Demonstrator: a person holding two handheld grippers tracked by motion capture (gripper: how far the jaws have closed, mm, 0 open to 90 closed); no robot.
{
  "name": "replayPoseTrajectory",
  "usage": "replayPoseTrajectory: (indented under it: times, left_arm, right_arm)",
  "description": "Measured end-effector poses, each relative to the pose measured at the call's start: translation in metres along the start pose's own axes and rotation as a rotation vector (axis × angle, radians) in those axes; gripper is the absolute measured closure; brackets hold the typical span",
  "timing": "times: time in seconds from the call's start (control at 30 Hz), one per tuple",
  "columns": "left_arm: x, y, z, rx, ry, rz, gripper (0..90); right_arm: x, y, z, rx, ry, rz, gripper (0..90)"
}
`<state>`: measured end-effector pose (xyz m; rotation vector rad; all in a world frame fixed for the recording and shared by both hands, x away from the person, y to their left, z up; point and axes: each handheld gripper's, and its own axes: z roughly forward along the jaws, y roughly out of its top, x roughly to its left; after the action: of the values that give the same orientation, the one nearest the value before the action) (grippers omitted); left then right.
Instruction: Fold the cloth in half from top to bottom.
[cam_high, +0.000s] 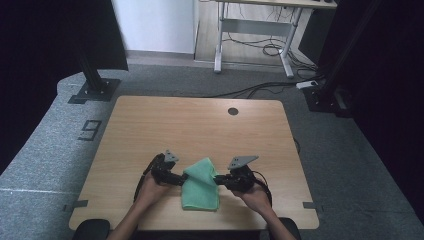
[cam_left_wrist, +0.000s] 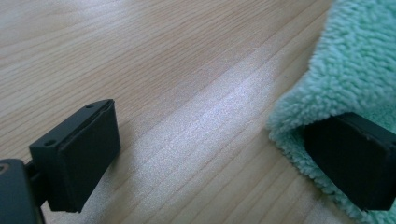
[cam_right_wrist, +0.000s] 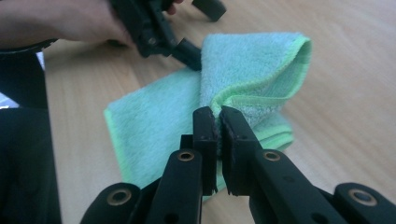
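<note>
Two grippers meet at one green cloth (cam_high: 201, 185) that lies on the desk (cam_high: 150, 125), near its front edge and about at the middle of its width. In the high view the cloth's long axis runs from 12 to 6 o'clock, with its raised, folded end toward 12.

Much is hard to make out: in that view both grippers are small and dark, so their jaws cannot be read there. In the left gripper view the cloth (cam_left_wrist: 345, 70) is cut off at the right edge, and one jaw covers part of it.

The left gripper (cam_left_wrist: 224, 154) stands wide open; one jaw rests on the cloth's edge, the other over bare wood (nothing is pinched). The right gripper (cam_right_wrist: 218, 122) is closed on a lifted corner of the cloth (cam_right_wrist: 243, 70), whose hem folds over above the lower layer; the pinched part itself is hidden between the jaws.
</note>
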<state>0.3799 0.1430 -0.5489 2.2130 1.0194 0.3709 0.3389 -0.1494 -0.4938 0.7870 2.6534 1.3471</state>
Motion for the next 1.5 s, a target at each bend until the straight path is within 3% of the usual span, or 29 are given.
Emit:
replayPoseTrajectory:
  times: [0.4, 0.8, 0.93, 1.2, 1.5]
  left_arm:
    - [0.000, 0.000, 0.000, 0.000, 0.000, -0.001, 4.1]
    - [0.000, 0.000, 0.000, -0.001, 0.000, -0.001, 4.1]
    - [0.001, -0.001, -0.001, 0.000, -0.015, 0.011, 4.3]
    - [-0.003, -0.002, -0.017, 0.058, -0.081, 0.041, 8.5]
    - [-0.007, -0.007, -0.012, 0.058, -0.045, 0.059, 3.7]
  right_arm:
    - [0.011, -0.025, 0.021, 0.061, 0.025, 0.001, 83.9]
    - [0.016, -0.040, 0.026, 0.104, 0.041, 0.017, 83.7]
    - [0.016, -0.042, 0.027, 0.103, 0.042, 0.020, 83.7]
    - [0.014, -0.045, 0.027, 0.094, 0.048, 0.039, 83.4]
    - [0.017, -0.042, 0.030, 0.110, 0.014, 0.010, 84.2]
